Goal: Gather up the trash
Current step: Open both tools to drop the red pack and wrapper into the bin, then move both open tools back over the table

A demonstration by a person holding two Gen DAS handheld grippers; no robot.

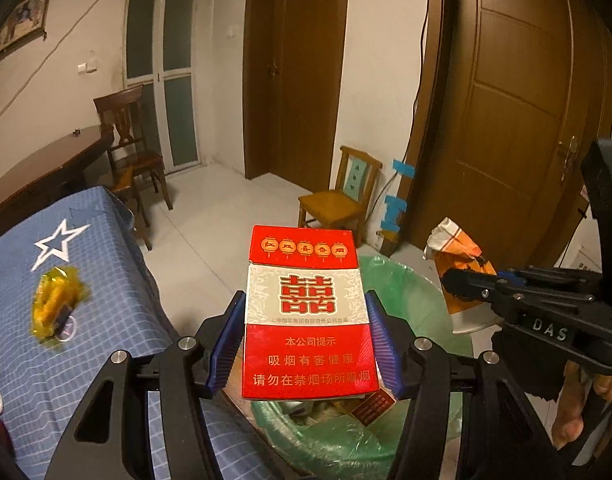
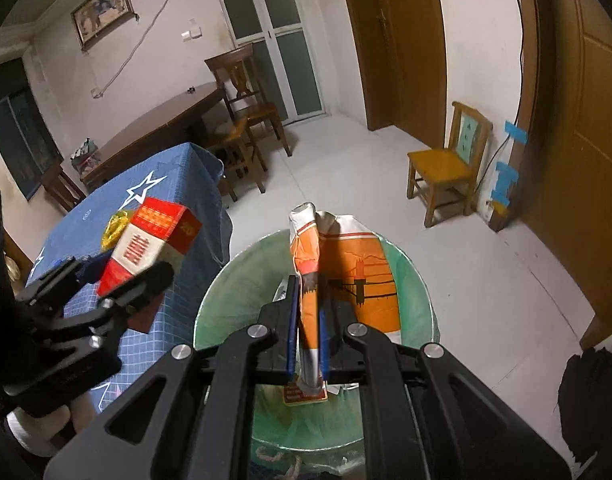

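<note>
2 grippers clamp trash: left (image 1: 306, 340) a red-and-white cigarette pack (image 1: 308, 312), right (image 2: 308, 344) an orange-and-white wrapper (image 2: 346, 272).

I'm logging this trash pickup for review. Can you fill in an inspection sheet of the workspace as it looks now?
Surface: blue star-print tablecloth on the table beside the bin.
Job's things: red cigarette pack; orange-and-white wrapper; green-lined trash bin already holding scraps.
Clutter: yellow wrapper lying on the cloth.
Grippers: left gripper shut on the pack; right gripper shut on the orange-and-white wrapper, held over the bin.
Cables: dark cable running down the wall beside the door frame.
Surroundings: small wooden chair, dark wooden table, brown doors.
</note>
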